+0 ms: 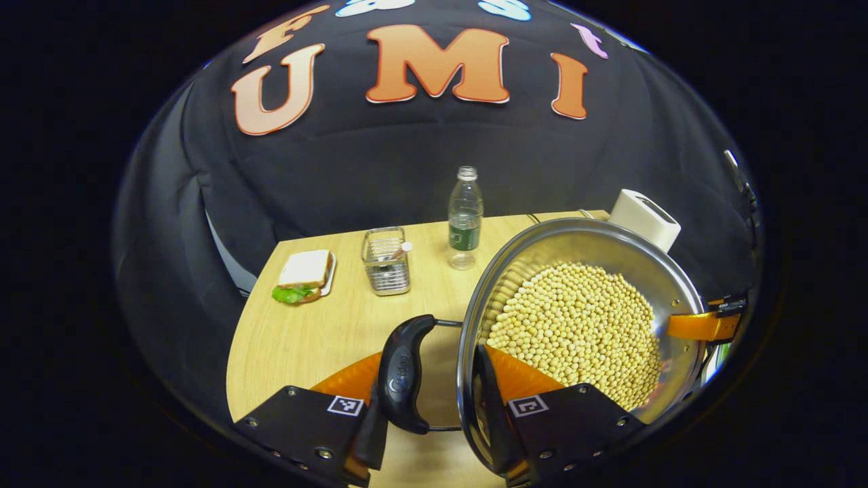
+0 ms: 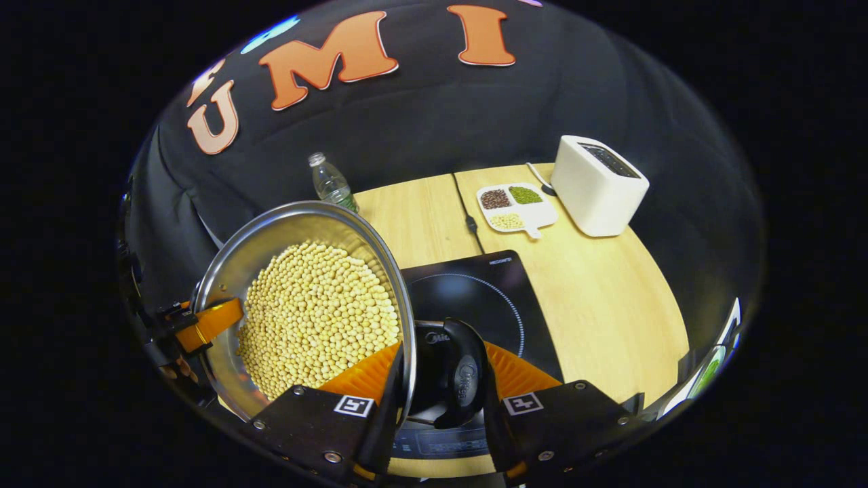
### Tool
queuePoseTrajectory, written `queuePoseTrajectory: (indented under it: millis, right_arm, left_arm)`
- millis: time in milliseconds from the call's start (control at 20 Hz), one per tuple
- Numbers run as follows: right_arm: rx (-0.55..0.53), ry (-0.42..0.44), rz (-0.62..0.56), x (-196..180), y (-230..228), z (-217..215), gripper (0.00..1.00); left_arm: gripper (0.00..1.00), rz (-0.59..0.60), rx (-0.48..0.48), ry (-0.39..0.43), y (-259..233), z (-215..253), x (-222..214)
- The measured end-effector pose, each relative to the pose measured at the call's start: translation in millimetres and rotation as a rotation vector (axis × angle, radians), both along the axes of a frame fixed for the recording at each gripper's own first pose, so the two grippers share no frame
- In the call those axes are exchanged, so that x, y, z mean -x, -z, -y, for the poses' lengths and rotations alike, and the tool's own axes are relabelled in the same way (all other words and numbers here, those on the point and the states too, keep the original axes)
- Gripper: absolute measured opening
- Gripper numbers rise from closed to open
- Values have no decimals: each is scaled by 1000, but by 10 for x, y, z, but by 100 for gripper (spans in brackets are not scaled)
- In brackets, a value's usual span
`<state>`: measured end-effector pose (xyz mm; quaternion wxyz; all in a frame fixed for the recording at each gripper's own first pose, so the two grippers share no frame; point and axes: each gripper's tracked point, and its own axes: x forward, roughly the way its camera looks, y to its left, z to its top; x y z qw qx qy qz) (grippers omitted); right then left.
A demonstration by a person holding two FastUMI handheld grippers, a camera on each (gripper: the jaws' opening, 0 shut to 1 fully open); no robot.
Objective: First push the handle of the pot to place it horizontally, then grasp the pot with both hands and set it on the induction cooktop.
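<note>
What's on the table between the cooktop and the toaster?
In the right gripper view, bare wood lies between the cooktop and the toaster; the divided dish of beans sits just left of the toaster, behind the cooktop.

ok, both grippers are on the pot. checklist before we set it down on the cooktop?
1. Left gripper grip: fingers straddle the left handle and the rim of the pot. Ok.
2. Right gripper grip: the same around the right handle. Ok.
3. Induction cooktop surface bare. Ok.
4. Pot centred over the cooktop ring: it sits off to one side. Not ok.
5. Soybeans contained, none seen spilled. Ok.
6. Pot base clear of the table: cannot tell.
</note>
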<state>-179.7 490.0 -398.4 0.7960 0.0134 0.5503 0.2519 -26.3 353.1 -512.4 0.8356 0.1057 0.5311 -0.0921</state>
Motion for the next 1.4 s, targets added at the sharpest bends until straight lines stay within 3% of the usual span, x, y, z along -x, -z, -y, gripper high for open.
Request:
queuePoseTrajectory:
  millis: [250,850,1400]
  right_arm:
    - [10,18,29,-252,-148,374,55]
    - [76,17,-10,-393,-182,358,55]
    - [110,-3,-95,-443,-299,427,55]
  left_arm:
    - [62,11,19,29,36,0,16]
    - [62,-53,34,69,72,23,-54]
    - [62,-155,14,53,51,46,-125]
